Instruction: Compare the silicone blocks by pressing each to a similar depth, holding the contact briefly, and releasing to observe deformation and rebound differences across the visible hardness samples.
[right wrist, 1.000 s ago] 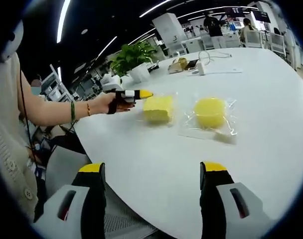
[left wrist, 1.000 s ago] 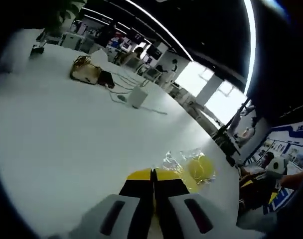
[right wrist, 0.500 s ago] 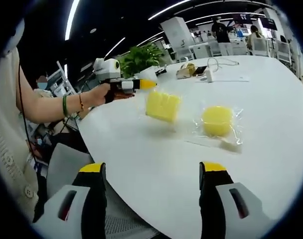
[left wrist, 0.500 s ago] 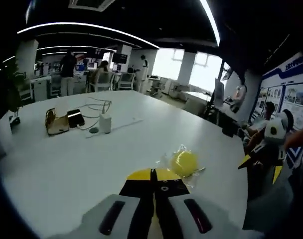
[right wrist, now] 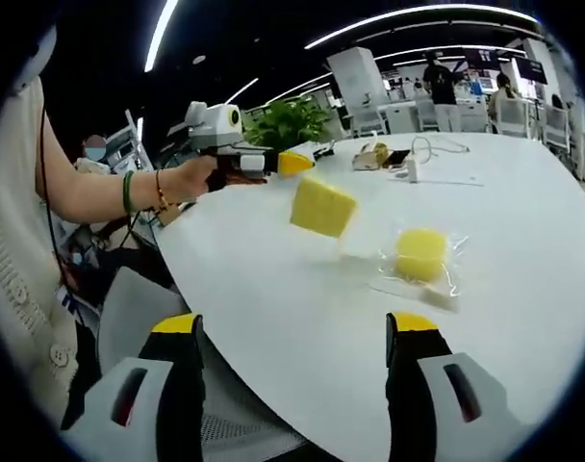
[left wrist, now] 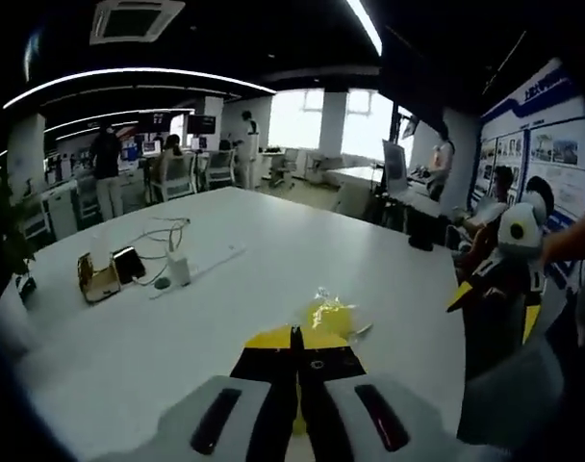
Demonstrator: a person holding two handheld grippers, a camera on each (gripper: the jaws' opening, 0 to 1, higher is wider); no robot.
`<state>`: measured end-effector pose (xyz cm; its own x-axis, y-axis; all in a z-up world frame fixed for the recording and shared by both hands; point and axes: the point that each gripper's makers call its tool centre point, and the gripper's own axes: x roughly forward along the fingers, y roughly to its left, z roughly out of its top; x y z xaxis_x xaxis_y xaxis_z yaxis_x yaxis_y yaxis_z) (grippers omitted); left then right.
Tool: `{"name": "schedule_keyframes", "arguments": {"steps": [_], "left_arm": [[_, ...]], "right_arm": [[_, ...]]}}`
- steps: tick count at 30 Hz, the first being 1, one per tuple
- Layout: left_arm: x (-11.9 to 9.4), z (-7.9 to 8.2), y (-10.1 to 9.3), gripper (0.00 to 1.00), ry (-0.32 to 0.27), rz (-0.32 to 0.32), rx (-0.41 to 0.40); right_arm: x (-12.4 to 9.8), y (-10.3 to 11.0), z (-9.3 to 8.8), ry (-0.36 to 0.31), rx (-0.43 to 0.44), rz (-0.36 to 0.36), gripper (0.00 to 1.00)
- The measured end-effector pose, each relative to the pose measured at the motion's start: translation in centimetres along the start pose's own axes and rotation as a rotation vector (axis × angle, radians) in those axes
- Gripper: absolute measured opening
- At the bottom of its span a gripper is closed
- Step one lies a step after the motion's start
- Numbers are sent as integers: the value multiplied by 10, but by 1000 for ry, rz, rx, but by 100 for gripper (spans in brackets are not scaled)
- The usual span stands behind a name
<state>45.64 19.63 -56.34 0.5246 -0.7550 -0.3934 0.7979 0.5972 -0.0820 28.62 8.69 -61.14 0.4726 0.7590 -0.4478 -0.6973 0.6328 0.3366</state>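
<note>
In the right gripper view, the left gripper (right wrist: 291, 163) is pinched on the edge of a bagged square yellow silicone block (right wrist: 322, 206), holding it in the air above the white bench (right wrist: 273, 318). A round yellow silicone block (right wrist: 420, 253) in its clear bag lies on the bench, right of the square one. The right gripper (right wrist: 292, 337) hovers at the near edge, fingers wide and holding nothing.

My left gripper (left wrist: 294, 358) has its jaws pressed together on a yellow block (left wrist: 273, 338), above the white table (left wrist: 235, 289) where a round yellow sample (left wrist: 328, 314) lies in clear wrap.
</note>
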Motion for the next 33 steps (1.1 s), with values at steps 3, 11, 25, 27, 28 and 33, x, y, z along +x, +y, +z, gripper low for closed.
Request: {"name": "schedule_keyframes", "arguments": {"steps": [3, 11, 25, 27, 28, 33], "left_arm": [[-11, 15, -11, 0, -10, -13, 29], [-43, 56, -40, 0, -53, -37, 135], [-74, 78, -90, 0, -36, -171, 237], [-74, 79, -92, 0, -29, -175, 246], [-75, 80, -93, 0, -28, -181, 242], [-74, 87, -100, 0, -29, -207, 251]], "right_arm": [[-4, 4, 7, -9, -43, 9, 72], [-14, 10, 24, -34, -124, 38, 72], [-28, 16, 63, -24, -285, 110, 73], [-28, 15, 68, -16, -314, 121, 73], [-28, 16, 72, -11, -327, 132, 73], [-25, 14, 89, 11, -385, 159, 73]]}}
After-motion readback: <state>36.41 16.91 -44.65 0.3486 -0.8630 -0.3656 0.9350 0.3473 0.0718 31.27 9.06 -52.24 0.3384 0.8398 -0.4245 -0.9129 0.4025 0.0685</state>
